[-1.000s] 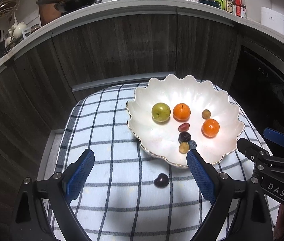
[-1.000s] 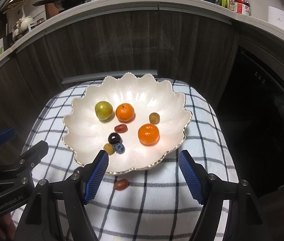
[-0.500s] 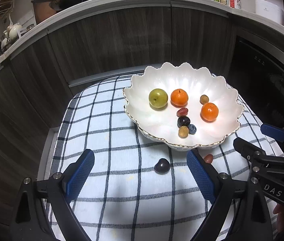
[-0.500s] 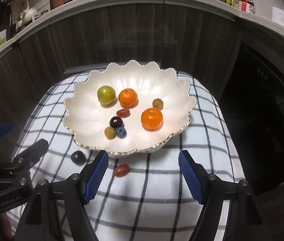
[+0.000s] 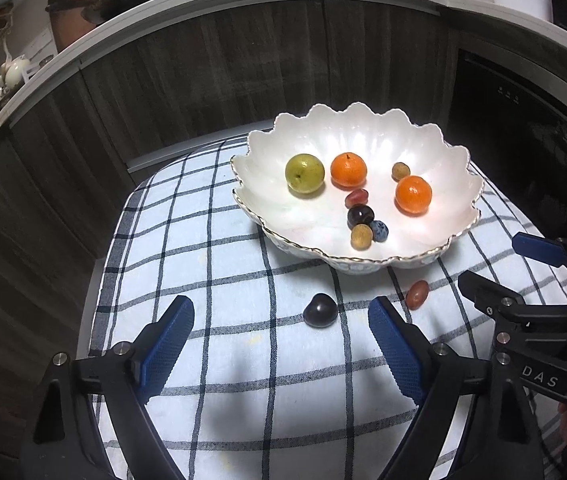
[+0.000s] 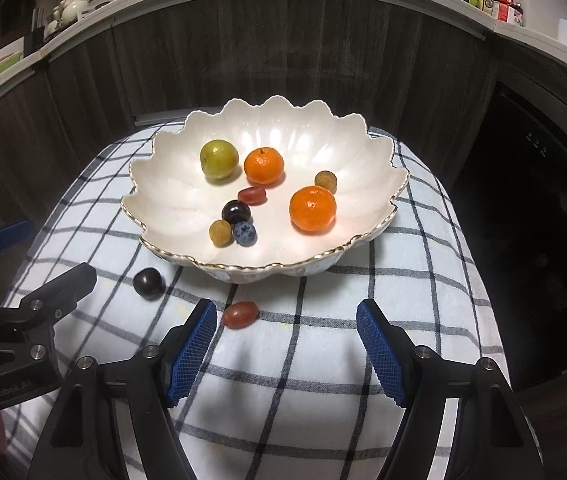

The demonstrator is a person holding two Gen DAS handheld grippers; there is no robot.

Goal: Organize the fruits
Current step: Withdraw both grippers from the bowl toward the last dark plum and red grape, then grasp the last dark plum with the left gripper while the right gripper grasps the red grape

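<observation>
Fruits still loose on the blue-and-white checked cloth [image 5: 211,264] are two: a dark purple round plum [image 5: 320,311] and a small reddish oval grape [image 6: 240,314], both lying just in front of the bowl. My left gripper [image 5: 281,344] is spread wide but its jaws are closing, with nothing pinched; I see the plum ahead of the gap, nearer the right pad. My right gripper [image 6: 286,346] is spread and empty, the grape lying just beside its left pad. Beyond them I see the white scalloped ceramic bowl with a gold rim [image 6: 163,184], holding a green round fruit [image 6: 219,159], two orange mandarins [image 6: 263,165], a red grape, a dark plum, a blueberry [image 6: 245,234] and two small tan fruits. Farthest back I see dark wood cabinet fronts [image 5: 211,68] under a grey counter.
</observation>
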